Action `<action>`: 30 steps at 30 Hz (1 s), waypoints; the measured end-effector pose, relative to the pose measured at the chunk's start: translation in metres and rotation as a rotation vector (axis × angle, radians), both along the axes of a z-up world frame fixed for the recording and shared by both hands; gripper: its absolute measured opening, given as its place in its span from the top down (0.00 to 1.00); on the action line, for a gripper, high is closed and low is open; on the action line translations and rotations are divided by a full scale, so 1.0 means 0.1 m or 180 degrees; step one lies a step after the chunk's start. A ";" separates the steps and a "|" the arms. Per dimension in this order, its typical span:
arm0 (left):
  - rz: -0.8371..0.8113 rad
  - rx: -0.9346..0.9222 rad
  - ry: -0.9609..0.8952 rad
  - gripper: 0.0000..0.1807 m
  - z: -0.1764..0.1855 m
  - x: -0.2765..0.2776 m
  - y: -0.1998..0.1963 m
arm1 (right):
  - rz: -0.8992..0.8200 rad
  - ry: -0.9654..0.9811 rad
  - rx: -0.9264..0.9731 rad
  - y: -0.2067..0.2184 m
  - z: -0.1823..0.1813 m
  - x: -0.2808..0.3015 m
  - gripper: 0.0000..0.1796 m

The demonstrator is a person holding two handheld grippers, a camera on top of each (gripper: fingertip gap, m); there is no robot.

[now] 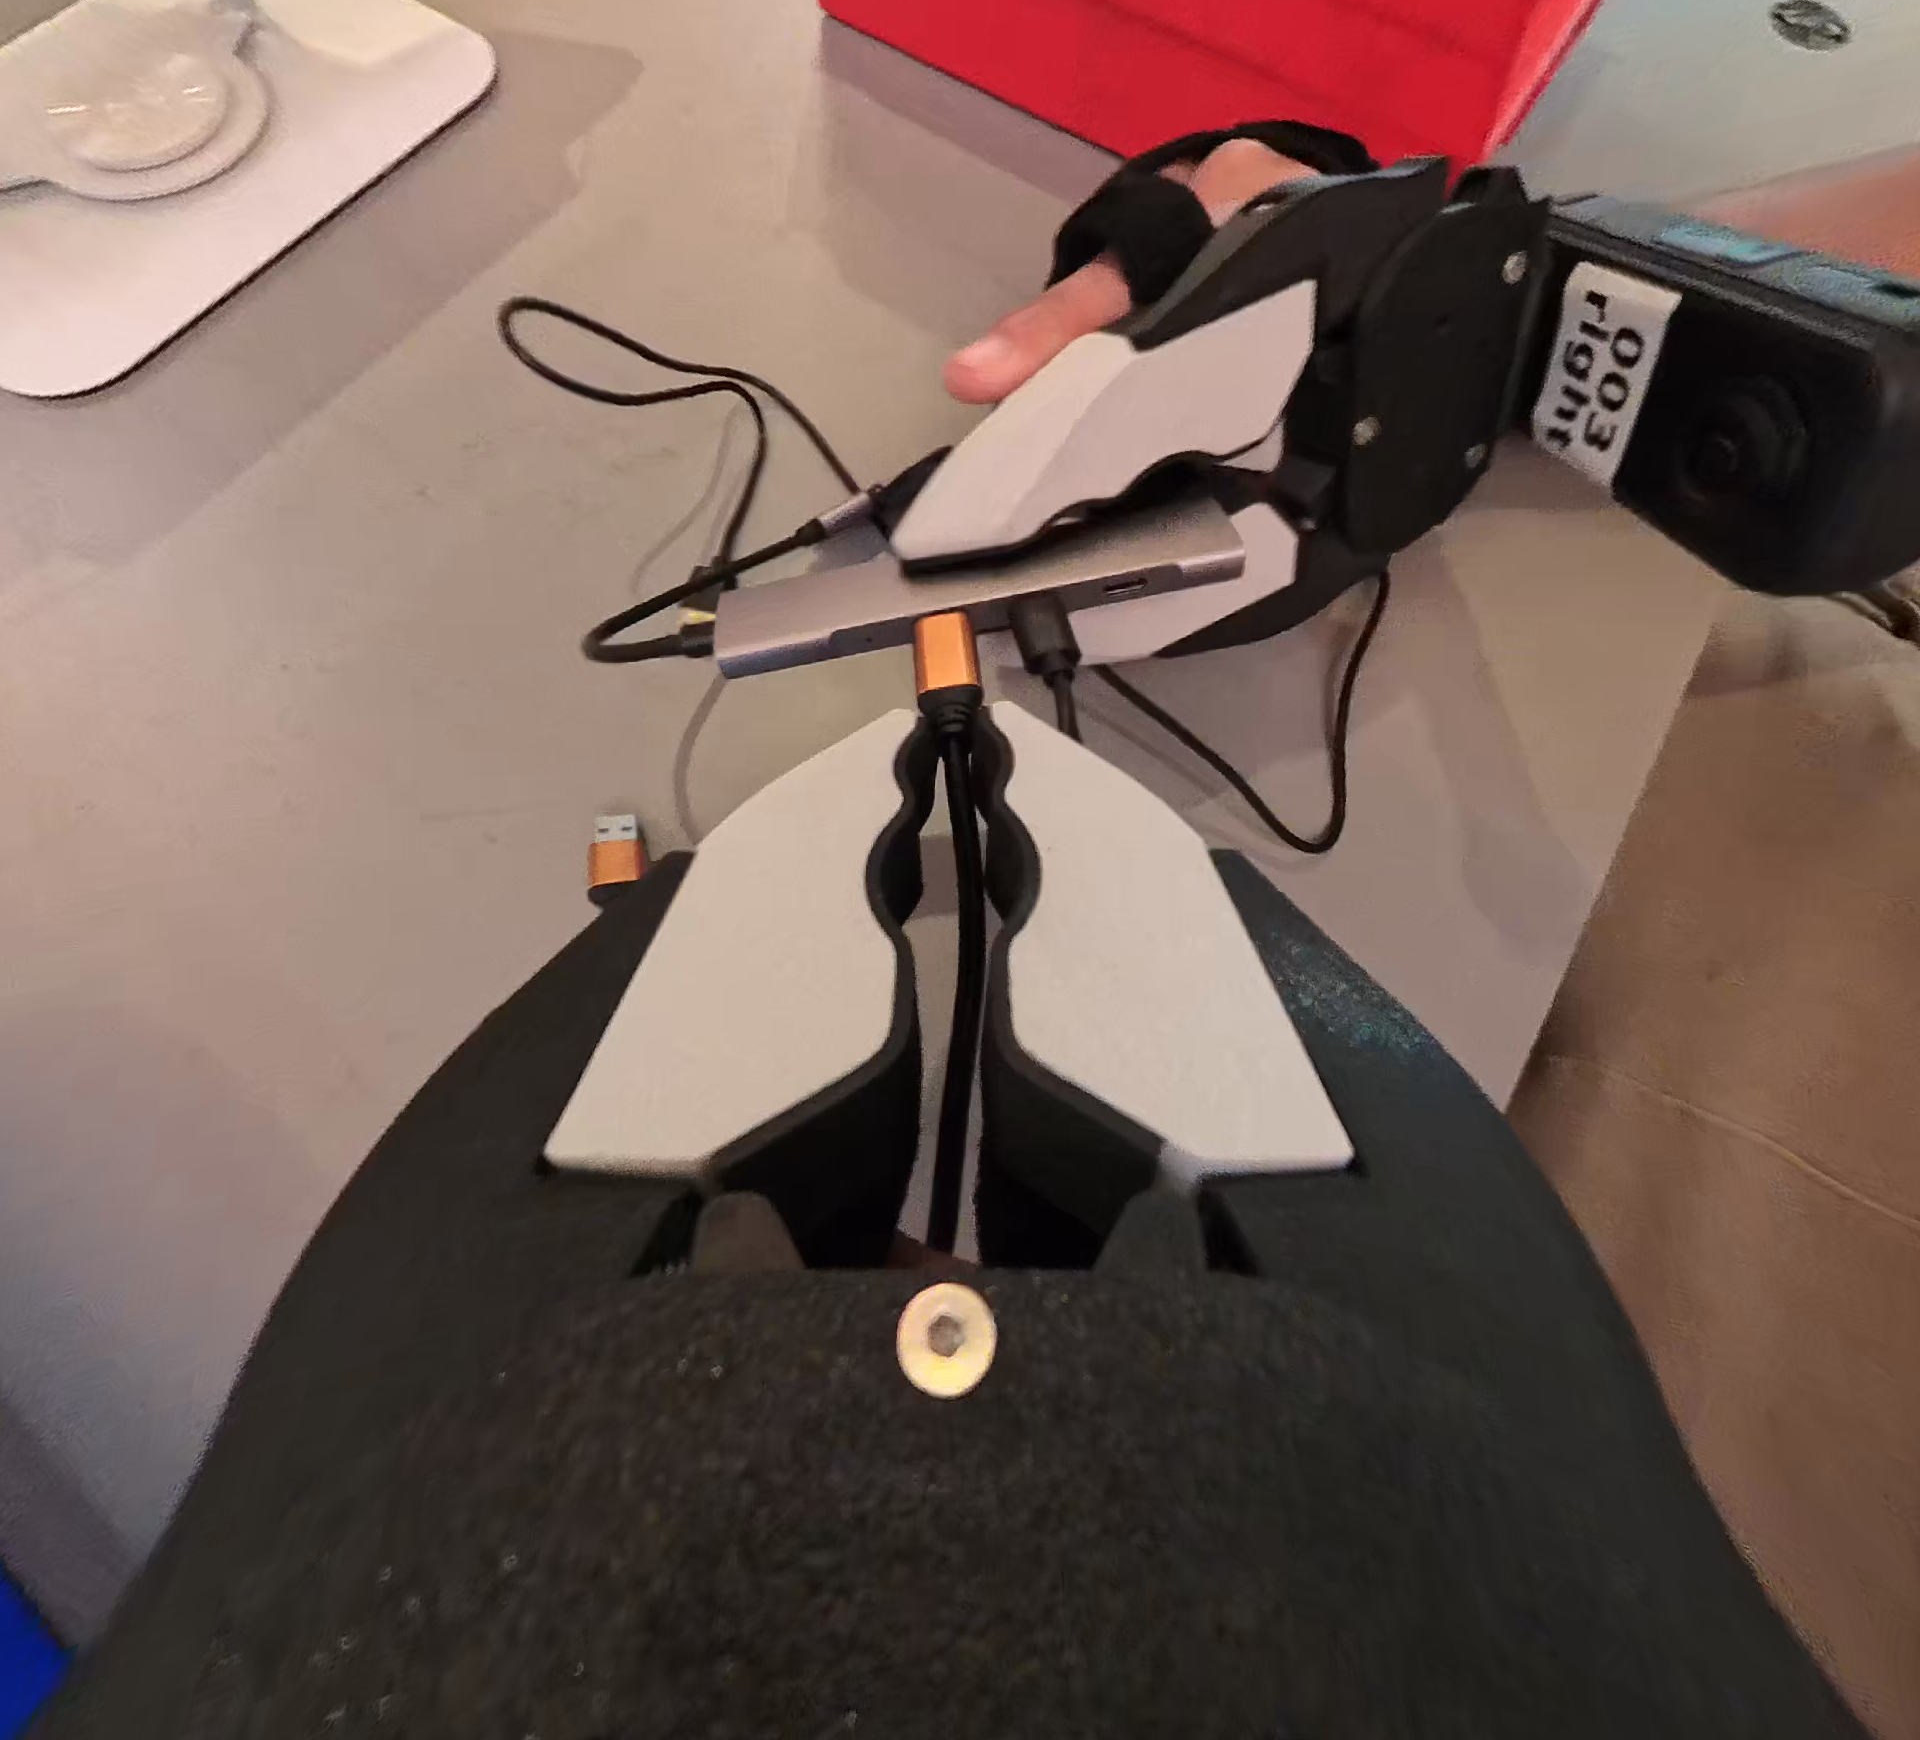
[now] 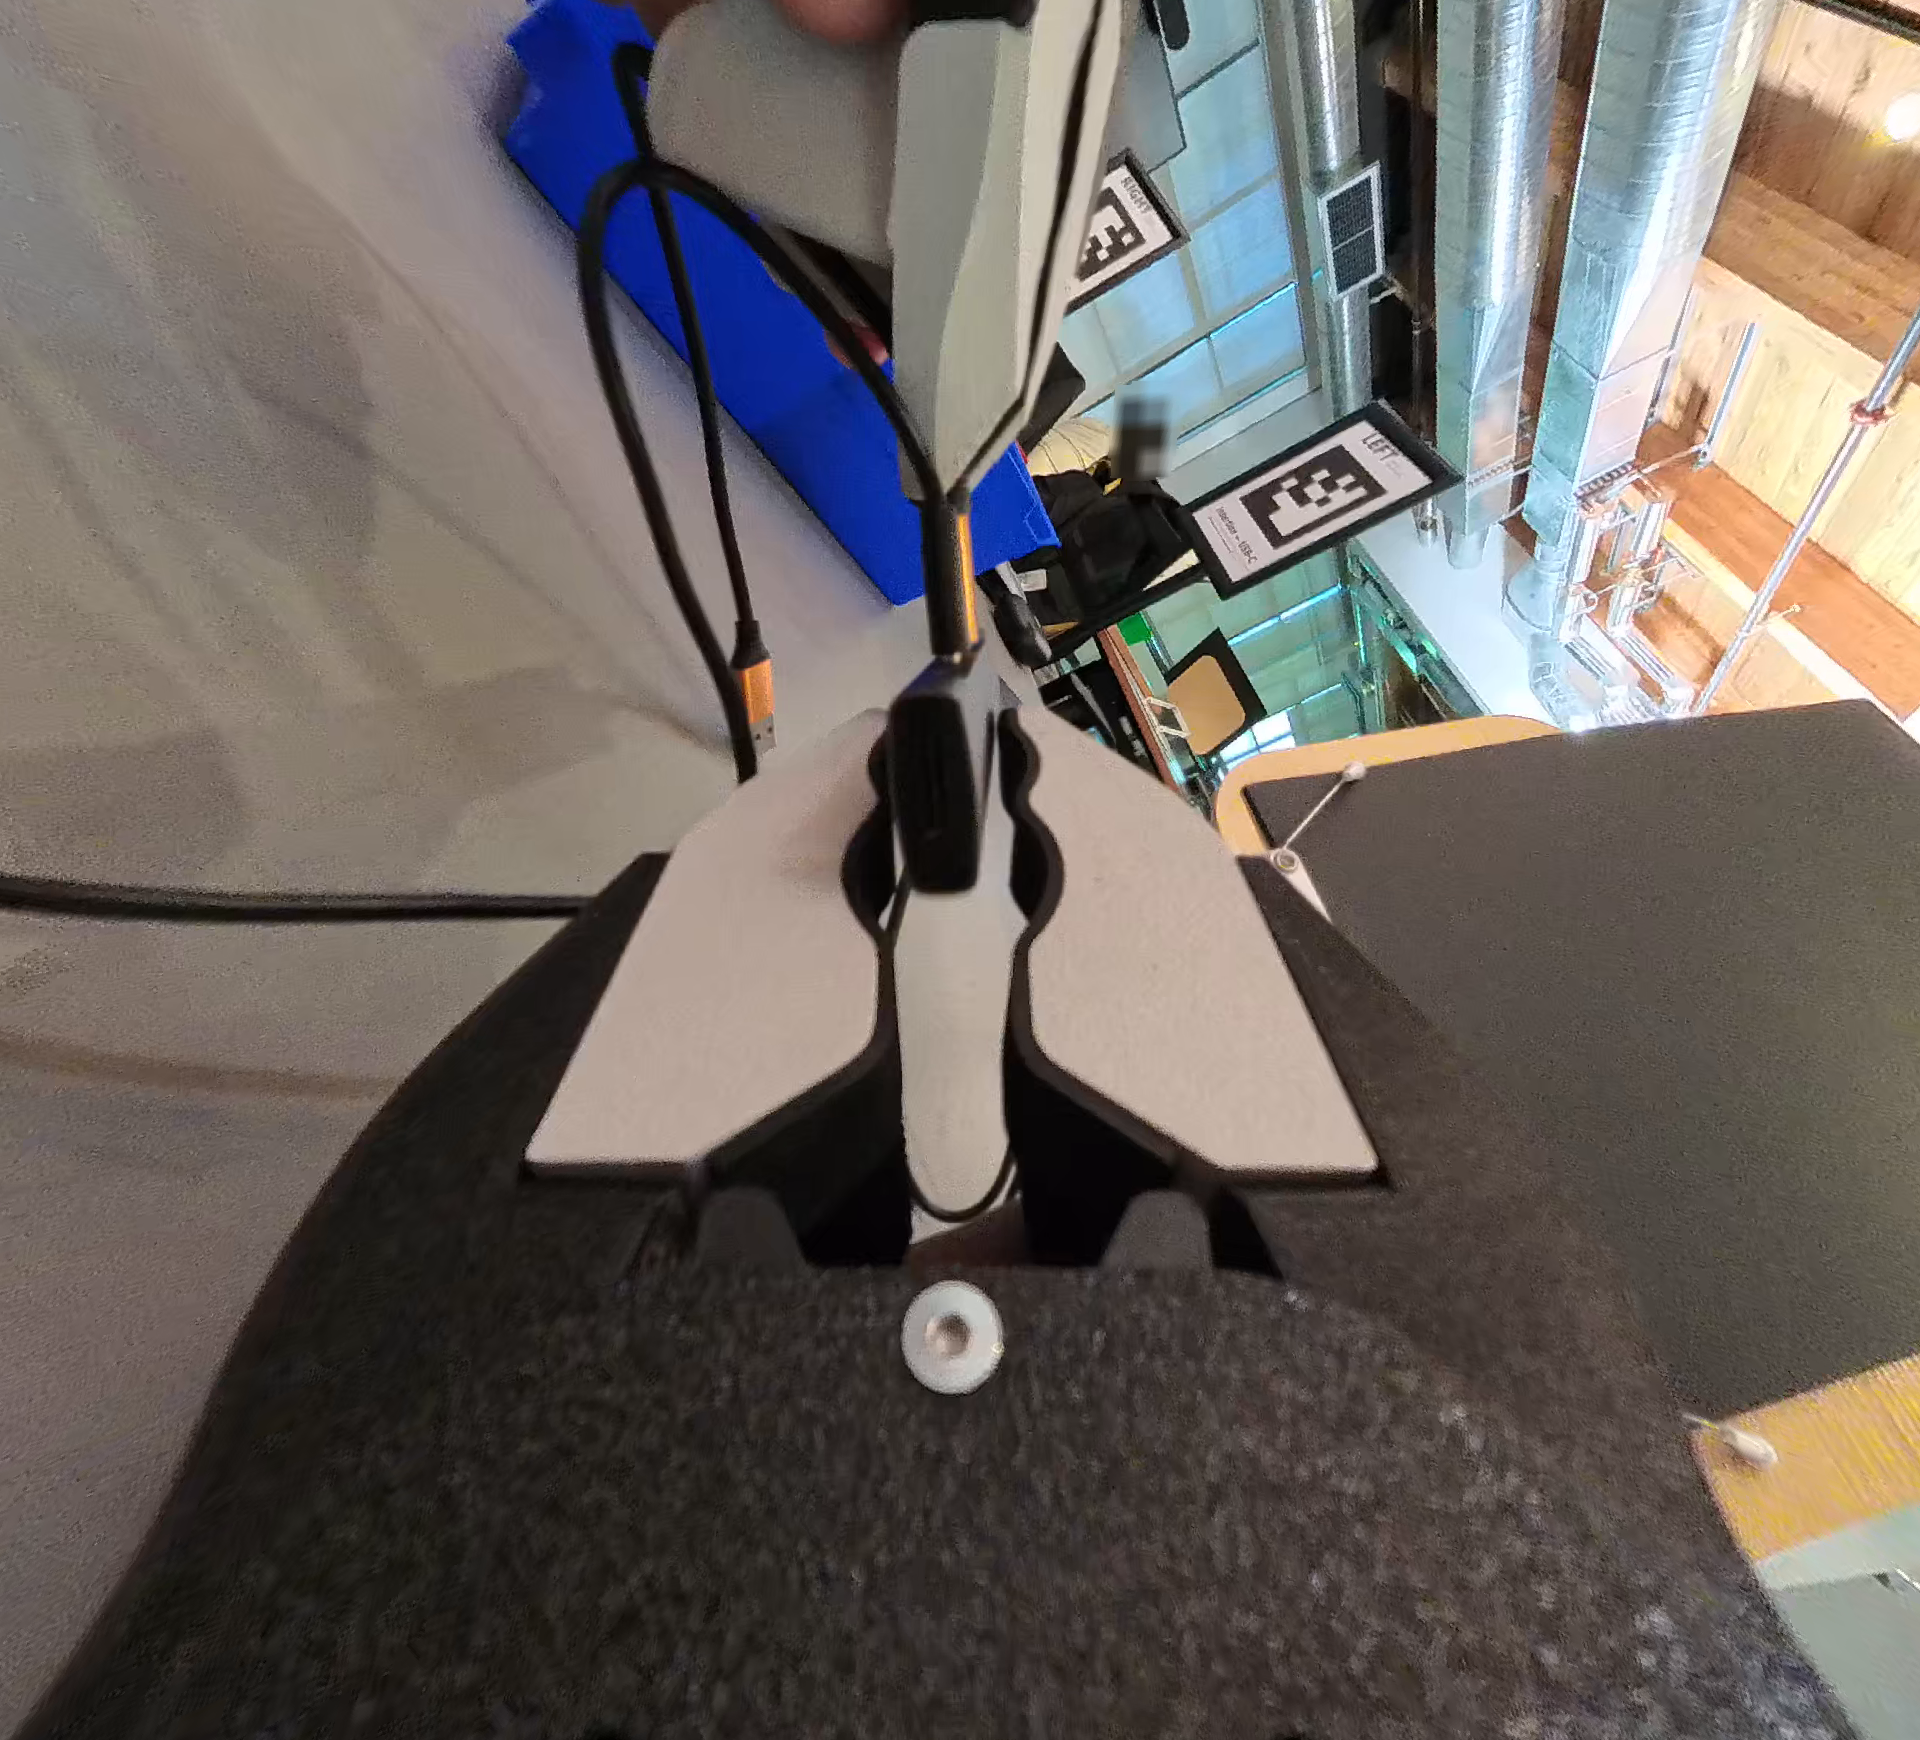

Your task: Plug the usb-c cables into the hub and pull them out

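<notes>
Now, from my left wrist view, left gripper (image 1: 948, 726) pinching the black cable just behind its orange usb-c plug (image 1: 943, 653), seated in the slim grey hub (image 1: 966, 601), right gripper (image 1: 902, 537) clamping it above the table (image 1: 312, 651); from my right wrist view, right gripper (image 2: 940, 734) closed on the hub (image 2: 935, 807) edge-on, orange plug (image 2: 958, 578) beyond.

A white label (image 1: 1605, 386) with black print is borne on the camera body behind the right gripper (image 1: 925, 584); small print is carried beside coded patterns on two black-framed cards (image 2: 1320, 495) (image 2: 1127, 230); the wording is left out.
</notes>
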State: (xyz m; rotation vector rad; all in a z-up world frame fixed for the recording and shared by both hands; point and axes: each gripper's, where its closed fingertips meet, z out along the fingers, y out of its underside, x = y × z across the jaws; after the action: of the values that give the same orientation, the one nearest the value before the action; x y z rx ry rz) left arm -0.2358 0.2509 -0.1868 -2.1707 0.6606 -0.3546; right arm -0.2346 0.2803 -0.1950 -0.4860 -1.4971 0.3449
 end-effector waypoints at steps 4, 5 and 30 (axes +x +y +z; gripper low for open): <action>-0.0068 -0.0054 0.0057 0.96 -0.06 0.09 -0.02 | -0.0051 -0.0037 0.0310 -0.02 -0.02 -0.01 0.95; -0.0068 -0.0049 0.0011 0.96 -0.06 0.10 -0.02 | -0.0069 -0.0003 0.0386 -0.01 0.00 0.01 0.94; 0.0049 0.0219 0.0388 0.96 0.15 0.00 -0.22 | -0.0412 0.0306 0.0773 -0.18 0.22 -0.02 0.94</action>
State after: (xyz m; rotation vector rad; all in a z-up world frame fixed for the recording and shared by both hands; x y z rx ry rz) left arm -0.2354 0.2294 -0.1717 -2.1429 0.7126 -0.1896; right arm -0.2371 0.2619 -0.1731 -0.3650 -1.3846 0.0818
